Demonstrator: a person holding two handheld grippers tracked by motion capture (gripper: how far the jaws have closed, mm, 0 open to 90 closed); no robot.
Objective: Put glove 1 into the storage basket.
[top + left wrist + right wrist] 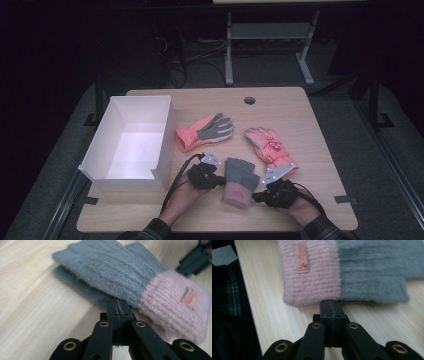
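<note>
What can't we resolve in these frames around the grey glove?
- Grey-and-pink glove label: text blurred, right gripper view.
- Left tongs: tips against the glove's edge; whether fabric is pinched, unclear.
- White box: near wall hides part of the floor inside, high view.

Fuzzy grey glove with a ribbed pink cuff and a little tan tag on it. It's lying flat, cuff toward the table's near edge, just right of the white box.
</note>
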